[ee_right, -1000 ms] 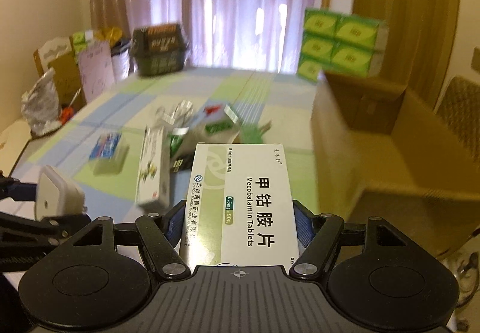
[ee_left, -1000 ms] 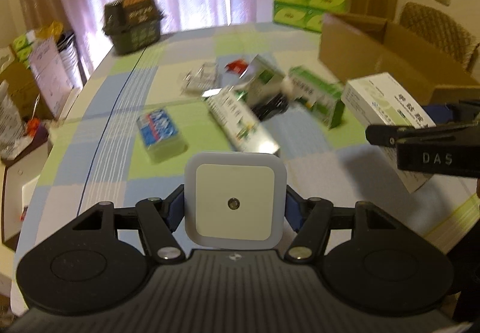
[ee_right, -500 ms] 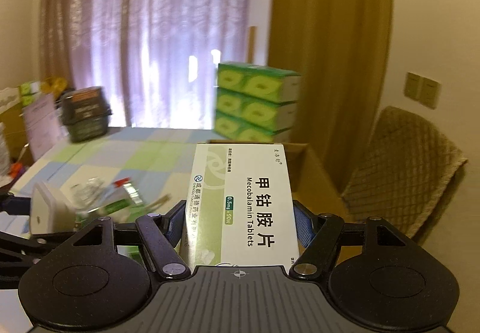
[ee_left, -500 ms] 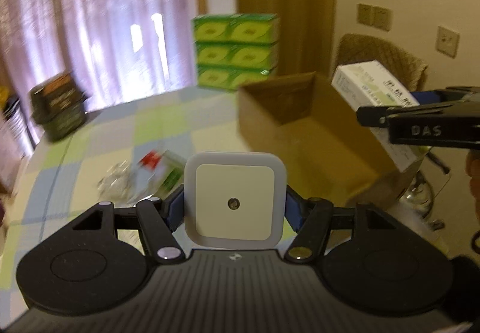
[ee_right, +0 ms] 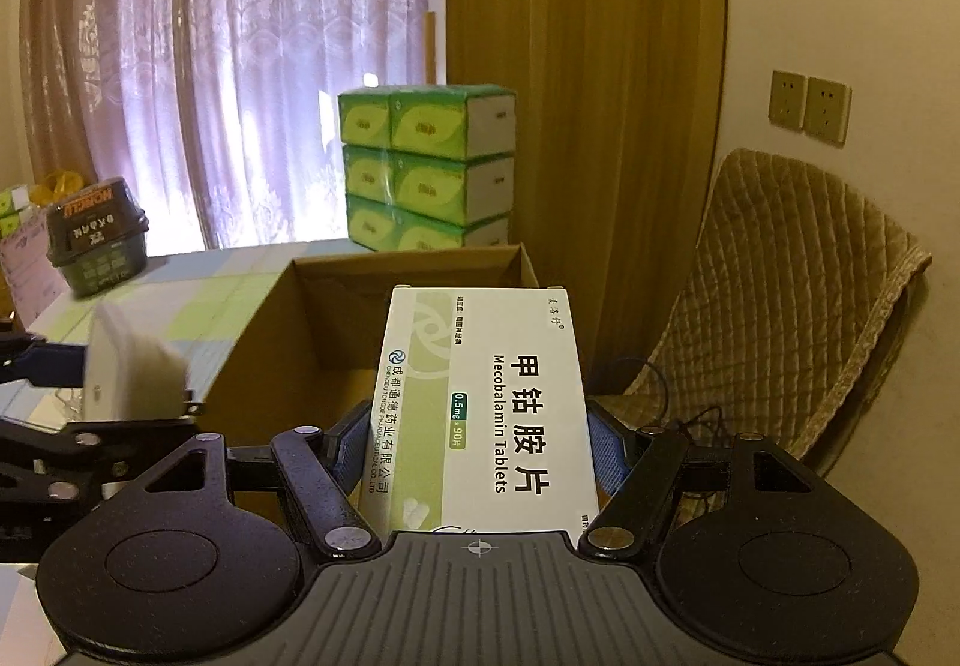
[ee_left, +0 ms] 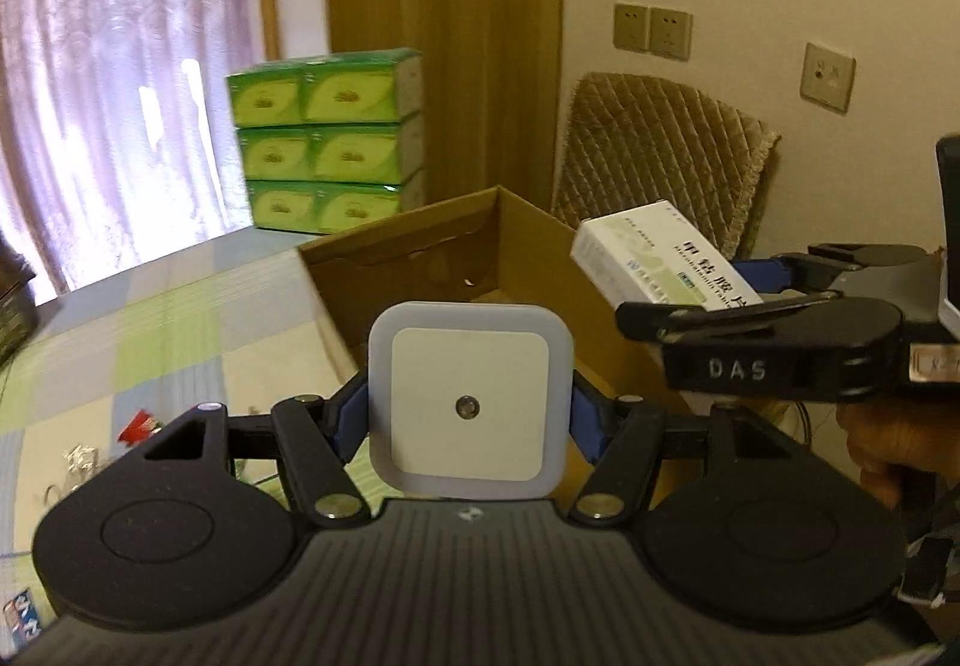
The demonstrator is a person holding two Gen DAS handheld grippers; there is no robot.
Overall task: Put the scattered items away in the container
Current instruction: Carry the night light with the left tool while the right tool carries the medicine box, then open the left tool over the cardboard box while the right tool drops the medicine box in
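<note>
My left gripper (ee_left: pixel 468 414) is shut on a white square night light (ee_left: pixel 468 399), held up in front of the open cardboard box (ee_left: pixel 420 258). The same night light (ee_right: pixel 129 372) shows at the left of the right wrist view. My right gripper (ee_right: pixel 480 450) is shut on a white and green tablet box (ee_right: pixel 486 408) marked Mecobalamin Tablets, held over the near edge of the cardboard box (ee_right: pixel 336 300). In the left wrist view that tablet box (ee_left: pixel 660 264) hangs at the right, above the carton's right side. The carton's floor is mostly hidden.
A stack of green tissue packs (ee_left: pixel 327 138) stands behind the carton. A quilted chair (ee_right: pixel 780 306) is at its right. A dark bin (ee_right: pixel 96 240) sits at the table's far left. Small items (ee_left: pixel 138 426) lie on the checked tablecloth (ee_left: pixel 150 342).
Both grippers have swung from the scattered items on the table round to the cardboard box, still holding the night light and the tablet box. The carton now fills the middle of both views.
</note>
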